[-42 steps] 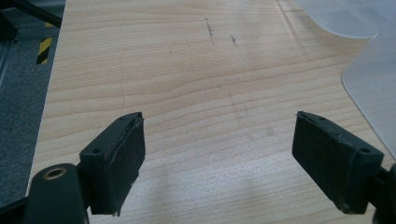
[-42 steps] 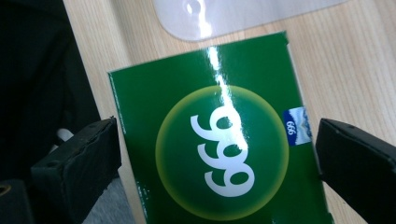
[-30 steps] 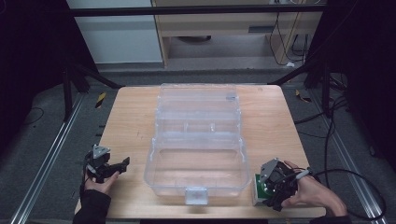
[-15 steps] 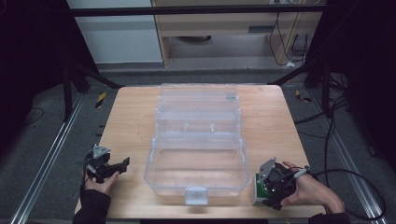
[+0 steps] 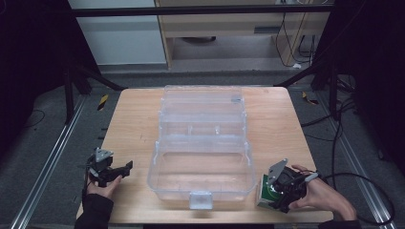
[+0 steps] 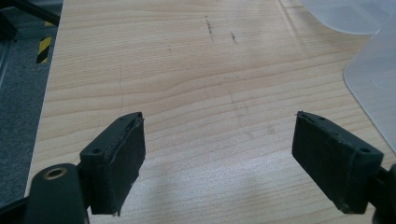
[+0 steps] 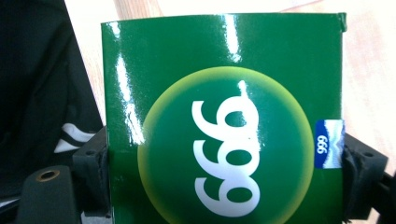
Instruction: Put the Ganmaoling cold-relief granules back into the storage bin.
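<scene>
High view is showing you at the start of the job: your right tool (image 5: 279,193) has just been closing and is now squeezing the green box (image 5: 265,193) by its two sides, near the front right corner of the surface (image 5: 133,124). The box is sitting just beside the clear bin (image 5: 203,157), not in it yet, so lifting it in is probably next. Your left tool (image 5: 114,171) is resting wide open, holding nothing. Grey floor and dark frames are standing around.
</scene>
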Available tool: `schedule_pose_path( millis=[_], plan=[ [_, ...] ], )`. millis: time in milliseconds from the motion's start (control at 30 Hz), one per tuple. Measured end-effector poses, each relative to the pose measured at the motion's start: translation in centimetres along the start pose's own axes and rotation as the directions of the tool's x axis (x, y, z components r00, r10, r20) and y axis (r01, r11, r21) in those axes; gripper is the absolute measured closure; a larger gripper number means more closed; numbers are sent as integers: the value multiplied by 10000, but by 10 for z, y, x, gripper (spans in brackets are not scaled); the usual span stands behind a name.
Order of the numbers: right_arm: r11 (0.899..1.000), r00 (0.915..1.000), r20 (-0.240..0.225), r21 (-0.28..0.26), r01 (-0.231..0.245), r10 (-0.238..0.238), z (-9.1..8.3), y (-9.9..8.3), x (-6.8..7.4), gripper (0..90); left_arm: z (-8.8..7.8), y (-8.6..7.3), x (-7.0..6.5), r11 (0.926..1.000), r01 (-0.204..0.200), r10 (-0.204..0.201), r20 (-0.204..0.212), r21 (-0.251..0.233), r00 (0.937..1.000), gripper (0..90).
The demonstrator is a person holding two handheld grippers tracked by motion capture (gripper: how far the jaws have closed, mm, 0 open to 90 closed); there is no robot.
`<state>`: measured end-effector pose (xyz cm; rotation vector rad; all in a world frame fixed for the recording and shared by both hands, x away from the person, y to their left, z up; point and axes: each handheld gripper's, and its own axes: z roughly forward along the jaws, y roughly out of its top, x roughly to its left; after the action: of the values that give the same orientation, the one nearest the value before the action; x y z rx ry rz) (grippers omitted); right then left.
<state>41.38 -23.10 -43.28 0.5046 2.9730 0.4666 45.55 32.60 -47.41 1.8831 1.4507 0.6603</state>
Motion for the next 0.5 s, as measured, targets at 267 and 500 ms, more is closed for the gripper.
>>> schedule_pose_path(
  millis=[267, 500],
  plan=[
    [9985, 9994, 344, -549, -11, 30, -31, 3, 3, 161, 0, 0, 0, 10000, -6, 6, -4, 25, 10000, 168],
    [9958, 9973, 734, -904, 106, -39, -58, 10, 3, 161, 0, 0, 0, 10000, 17, -17, 9, 39, 10000, 168]
  ],
)
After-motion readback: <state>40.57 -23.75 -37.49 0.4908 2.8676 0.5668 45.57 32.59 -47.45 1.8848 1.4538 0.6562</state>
